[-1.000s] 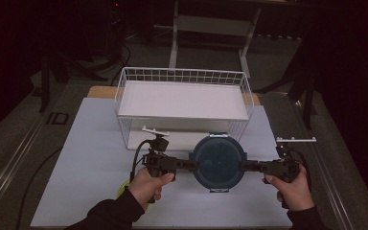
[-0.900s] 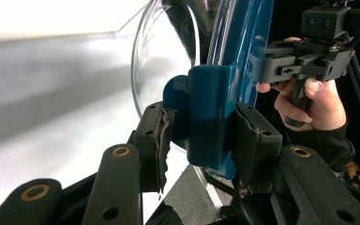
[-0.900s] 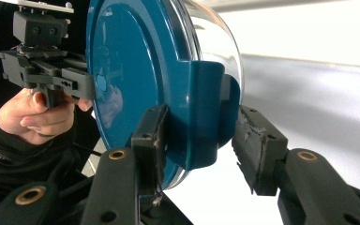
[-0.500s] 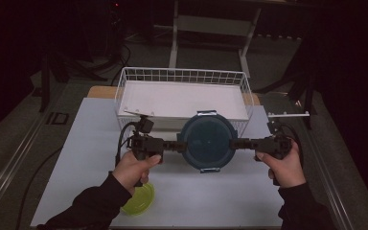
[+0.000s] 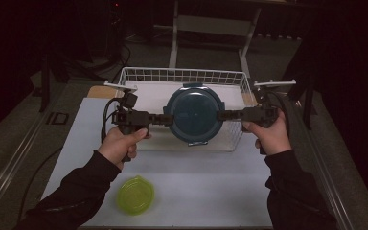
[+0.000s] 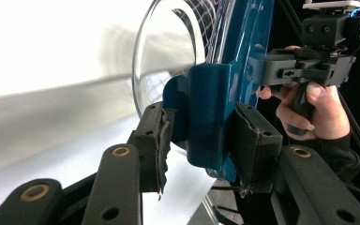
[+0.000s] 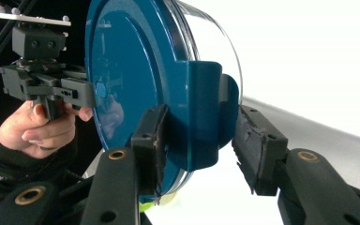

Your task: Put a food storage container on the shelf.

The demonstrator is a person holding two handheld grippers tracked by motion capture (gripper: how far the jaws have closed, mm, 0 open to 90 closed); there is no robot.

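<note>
A round clear container with a teal lid (image 5: 194,114) hangs in the air over the front wall of the white wire basket (image 5: 182,74). My left gripper (image 5: 165,118) is shut on its left latch tab (image 6: 206,112), and my right gripper (image 5: 223,115) is shut on the opposite latch tab (image 7: 206,112). In the left gripper view the pads (image 6: 251,140) flank the teal tab, with the right gripper (image 6: 262,70) beyond. The right gripper view has the lid (image 7: 131,79) edge-on and the left gripper (image 7: 82,91) behind it.
A small yellow-green round lid or bowl (image 5: 135,194) lies on the white table (image 5: 211,191) near the front, below my left forearm. The basket stands at the back of the table. Dark floor and a metal stand lie beyond.
Both hands have carried the container up and away from the person, from the table's middle to the basket's front wall. The yellow-green piece has come into view near the front edge.
</note>
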